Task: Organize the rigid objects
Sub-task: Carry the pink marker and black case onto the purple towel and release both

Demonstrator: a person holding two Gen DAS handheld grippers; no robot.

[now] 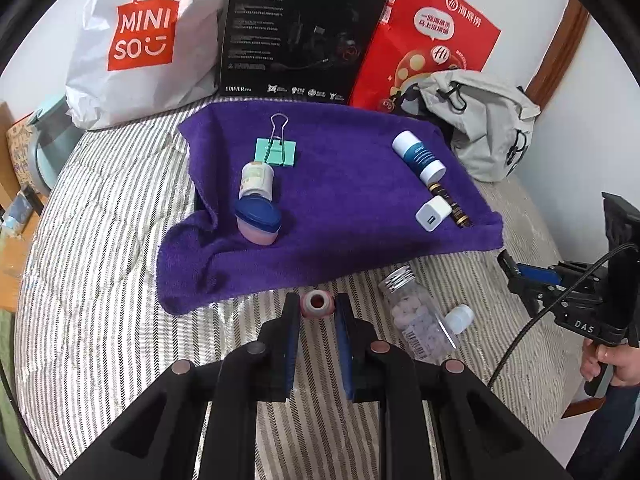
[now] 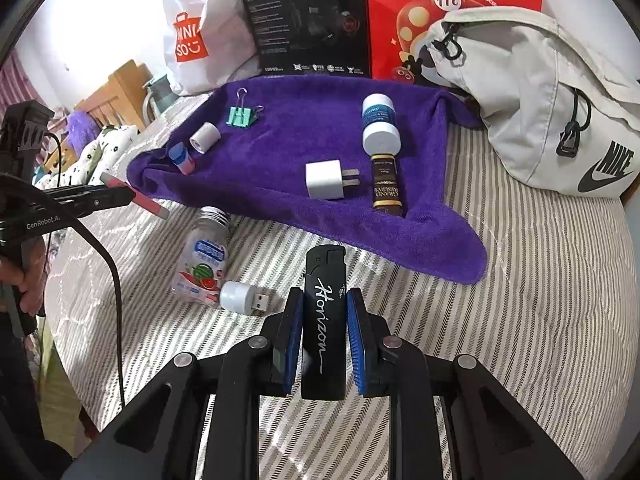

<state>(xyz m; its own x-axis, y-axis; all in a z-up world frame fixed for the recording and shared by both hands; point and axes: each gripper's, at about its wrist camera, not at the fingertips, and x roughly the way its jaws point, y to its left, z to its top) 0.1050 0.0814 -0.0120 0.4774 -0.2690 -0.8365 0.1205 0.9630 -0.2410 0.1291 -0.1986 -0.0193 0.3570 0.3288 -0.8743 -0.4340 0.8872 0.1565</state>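
My left gripper (image 1: 317, 307) is shut on a pink tube (image 1: 317, 302), seen end-on just short of the purple towel (image 1: 340, 216); the right wrist view shows the tube (image 2: 140, 199) sticking out of it. My right gripper (image 2: 324, 300) is shut on a black lighter (image 2: 323, 320) above the striped bedding. On the towel lie a green binder clip (image 1: 276, 151), a white bottle (image 1: 256, 180), a blue-lidded pink box (image 1: 258, 220), a blue-and-white bottle (image 1: 418, 156), a brown bottle (image 1: 452, 204) and a white charger (image 1: 433, 213).
A clear candy bottle (image 2: 202, 256) and a small white USB plug (image 2: 240, 297) lie on the striped bed (image 2: 520, 280) in front of the towel. A white shopping bag (image 1: 140, 40), a black box (image 1: 300, 28), a red bag (image 1: 432, 36) and a grey backpack (image 2: 540, 100) line the back.
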